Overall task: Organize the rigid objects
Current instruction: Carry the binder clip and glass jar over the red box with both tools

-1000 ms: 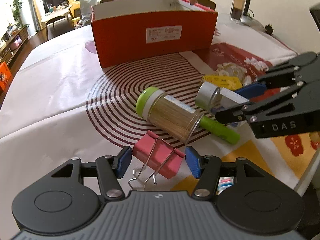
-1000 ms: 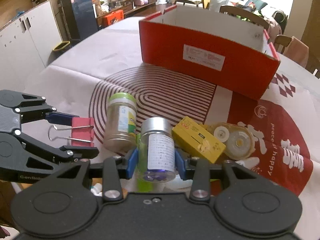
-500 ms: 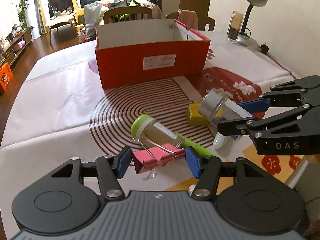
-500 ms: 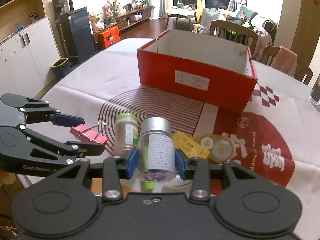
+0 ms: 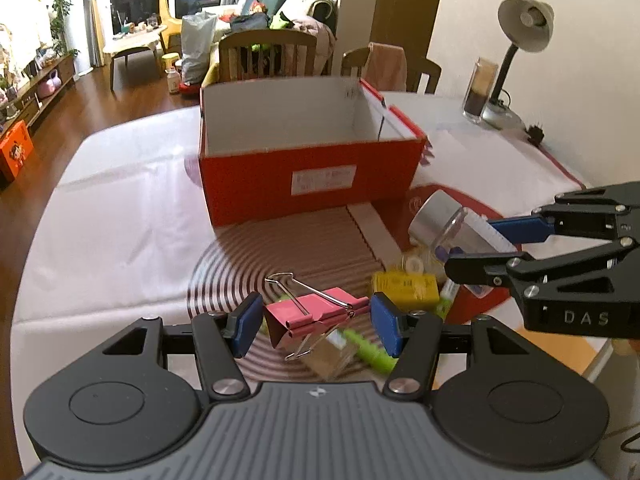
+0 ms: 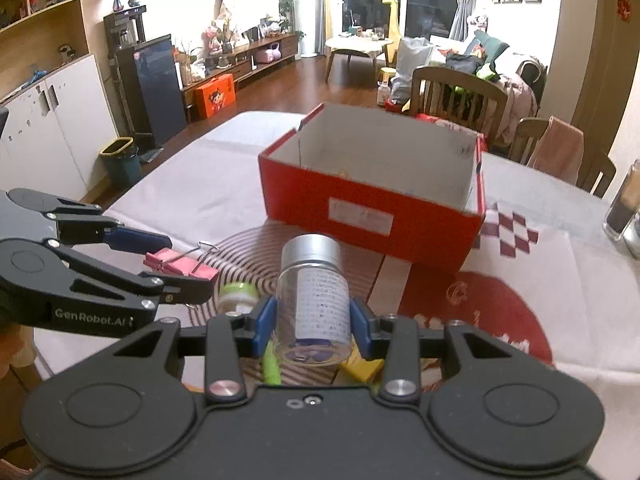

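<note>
The left hand-held gripper (image 5: 316, 322) is clamped on a pink binder clip (image 5: 316, 316), which is gripped at its two ends between the blue pads and held clear of the surface (image 5: 120, 200), its wire handles sticking out at angles. The right hand-held gripper (image 6: 312, 322) is closed about halfway on a clear glass jar (image 6: 314, 304) with a silver lid, gripped by its sides with the lid pointing away from the hand-held gripper.

Ahead of both hand-held grippers an open red box (image 5: 312, 156) is seen on the surface; its floor is hidden by the near wall.

Below the held items, a yellow box (image 5: 404, 286), a green-lidded jar (image 6: 236, 296) and a green pen-like item (image 5: 370, 350) are largely covered and blurred. The print on the jar's label cannot be read.
</note>
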Demonstrator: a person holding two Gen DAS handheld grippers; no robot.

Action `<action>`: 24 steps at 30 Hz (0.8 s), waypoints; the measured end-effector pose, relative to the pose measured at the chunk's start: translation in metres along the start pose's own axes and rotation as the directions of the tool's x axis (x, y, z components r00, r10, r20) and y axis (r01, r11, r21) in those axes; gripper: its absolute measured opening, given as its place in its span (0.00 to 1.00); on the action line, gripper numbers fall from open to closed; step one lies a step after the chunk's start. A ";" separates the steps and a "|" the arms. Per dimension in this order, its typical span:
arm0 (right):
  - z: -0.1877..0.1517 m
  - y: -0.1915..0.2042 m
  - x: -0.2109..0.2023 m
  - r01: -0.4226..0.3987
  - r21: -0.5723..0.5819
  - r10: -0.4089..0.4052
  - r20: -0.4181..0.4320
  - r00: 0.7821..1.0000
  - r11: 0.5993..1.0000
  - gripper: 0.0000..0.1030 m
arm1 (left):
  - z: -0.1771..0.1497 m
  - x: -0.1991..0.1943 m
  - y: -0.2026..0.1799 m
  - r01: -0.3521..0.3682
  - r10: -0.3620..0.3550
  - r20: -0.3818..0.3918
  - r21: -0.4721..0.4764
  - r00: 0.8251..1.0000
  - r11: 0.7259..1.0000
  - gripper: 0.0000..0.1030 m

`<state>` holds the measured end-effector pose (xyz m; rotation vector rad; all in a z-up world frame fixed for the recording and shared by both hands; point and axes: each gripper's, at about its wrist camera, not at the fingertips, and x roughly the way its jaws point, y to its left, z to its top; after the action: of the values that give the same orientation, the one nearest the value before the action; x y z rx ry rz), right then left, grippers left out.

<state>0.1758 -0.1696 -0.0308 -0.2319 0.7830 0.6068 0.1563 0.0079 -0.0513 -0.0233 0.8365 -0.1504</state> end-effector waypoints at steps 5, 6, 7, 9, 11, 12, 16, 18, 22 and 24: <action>0.019 -0.013 0.002 0.012 -0.002 -0.012 0.020 1.000 1.000 0.39 | 0.029 -0.003 -0.003 -0.008 0.007 0.033 0.012 0.999 1.000 0.57; 0.024 -0.016 0.003 0.015 -0.004 -0.015 0.024 1.000 1.000 0.39 | 0.035 -0.003 -0.004 -0.009 0.008 0.041 0.018 0.999 1.000 0.57; 0.027 -0.019 0.004 0.017 -0.005 -0.017 0.028 0.999 1.000 0.39 | 0.042 -0.003 -0.005 -0.012 0.011 0.049 0.024 0.999 1.000 0.57; 0.037 -0.026 0.006 0.023 -0.006 -0.023 0.039 0.999 1.000 0.39 | 0.055 -0.001 -0.007 -0.019 0.016 0.066 0.034 0.998 0.999 0.57; 0.046 -0.032 0.008 0.028 -0.011 -0.027 0.049 0.998 1.000 0.39 | 0.067 0.002 -0.009 -0.024 0.021 0.078 0.042 0.997 0.999 0.57; 0.050 -0.036 0.010 0.031 -0.012 -0.030 0.053 0.998 0.999 0.39 | 0.072 0.003 -0.010 -0.026 0.022 0.083 0.046 0.996 0.999 0.57; 0.067 -0.050 0.020 0.046 -0.014 -0.045 0.066 0.997 0.999 0.39 | 0.095 0.017 -0.013 -0.035 0.029 0.094 0.061 0.995 0.998 0.57; 0.075 -0.058 0.027 0.055 -0.014 -0.054 0.068 0.996 0.998 0.39 | 0.104 0.025 -0.013 -0.042 0.036 0.095 0.062 0.995 0.997 0.57; 0.087 -0.072 0.041 0.067 -0.015 -0.066 0.065 0.996 0.998 0.39 | 0.120 0.043 -0.011 -0.050 0.046 0.085 0.057 0.995 0.997 0.57; 0.091 -0.079 0.048 0.068 -0.015 -0.067 0.063 0.996 0.998 0.39 | 0.128 0.054 -0.010 -0.060 0.056 0.079 0.057 0.995 0.997 0.57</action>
<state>0.3026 -0.1752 -0.0035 -0.2529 0.7075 0.5545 0.2859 -0.0151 -0.0045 0.0503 0.7547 -0.1189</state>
